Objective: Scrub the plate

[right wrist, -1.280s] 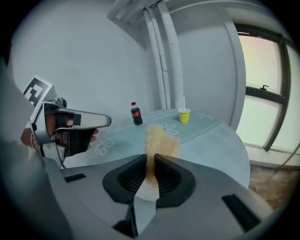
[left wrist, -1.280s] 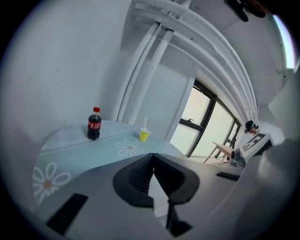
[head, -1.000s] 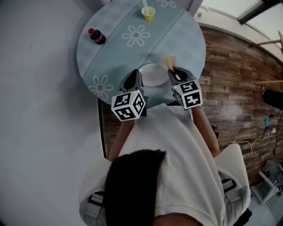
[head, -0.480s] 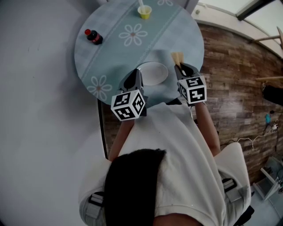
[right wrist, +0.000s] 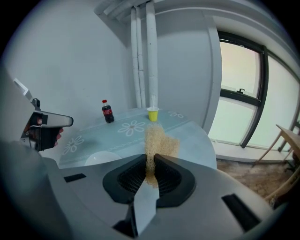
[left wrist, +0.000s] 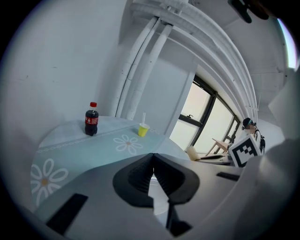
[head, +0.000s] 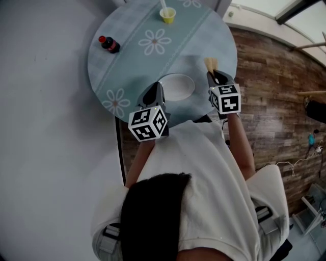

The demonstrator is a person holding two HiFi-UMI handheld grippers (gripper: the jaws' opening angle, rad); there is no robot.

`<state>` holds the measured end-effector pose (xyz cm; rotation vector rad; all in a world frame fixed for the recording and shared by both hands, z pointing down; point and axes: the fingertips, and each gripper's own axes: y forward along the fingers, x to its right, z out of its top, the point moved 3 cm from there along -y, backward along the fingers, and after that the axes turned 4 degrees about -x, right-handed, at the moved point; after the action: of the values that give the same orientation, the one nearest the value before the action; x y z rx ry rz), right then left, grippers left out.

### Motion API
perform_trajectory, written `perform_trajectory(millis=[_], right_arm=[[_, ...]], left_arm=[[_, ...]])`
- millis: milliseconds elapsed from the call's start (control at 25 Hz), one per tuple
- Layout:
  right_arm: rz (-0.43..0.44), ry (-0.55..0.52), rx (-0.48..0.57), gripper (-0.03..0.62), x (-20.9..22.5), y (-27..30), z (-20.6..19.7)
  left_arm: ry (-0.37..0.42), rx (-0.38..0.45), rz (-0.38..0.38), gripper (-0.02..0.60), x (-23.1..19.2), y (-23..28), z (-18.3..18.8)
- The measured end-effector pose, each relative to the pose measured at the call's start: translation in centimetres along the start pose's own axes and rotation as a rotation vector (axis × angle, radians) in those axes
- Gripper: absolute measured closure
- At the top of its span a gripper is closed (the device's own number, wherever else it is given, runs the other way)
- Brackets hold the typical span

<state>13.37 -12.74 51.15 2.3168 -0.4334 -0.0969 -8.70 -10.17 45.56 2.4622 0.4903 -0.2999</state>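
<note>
A white plate point(head: 178, 85) lies on the round daisy-patterned table point(head: 132, 56), near its front edge. My left gripper point(head: 160, 89) sits at the plate's left rim, jaws shut; in the left gripper view point(left wrist: 153, 159) a white sliver of the plate point(left wrist: 157, 197) shows between them. My right gripper point(head: 214, 75) is shut on a tan sponge point(head: 209, 64), held to the right of the plate and apart from it, above the table's right side. In the right gripper view point(right wrist: 151, 163) the sponge point(right wrist: 159, 139) sticks out past the jaws, and the plate point(right wrist: 101, 158) lies to the lower left.
A cola bottle point(head: 109, 44) stands at the table's far left, and a yellow cup point(head: 169, 15) with a straw at the far edge. Wooden flooring point(head: 270, 102) lies to the right of the table, beyond its edge.
My right gripper has carried the sponge to the right, from beside the plate's right rim to a spot clear of it. The left gripper and the plate have stayed put.
</note>
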Motion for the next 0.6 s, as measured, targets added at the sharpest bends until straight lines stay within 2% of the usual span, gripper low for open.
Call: perform_trajectory(millis=[600], right_arm=[[0.016,-0.043,-0.116,0.531,1.7,3.6,-1.7]], left_arm=[[-0.032,-0.021,0.063,0.571,-0.4,0.6,-0.4]])
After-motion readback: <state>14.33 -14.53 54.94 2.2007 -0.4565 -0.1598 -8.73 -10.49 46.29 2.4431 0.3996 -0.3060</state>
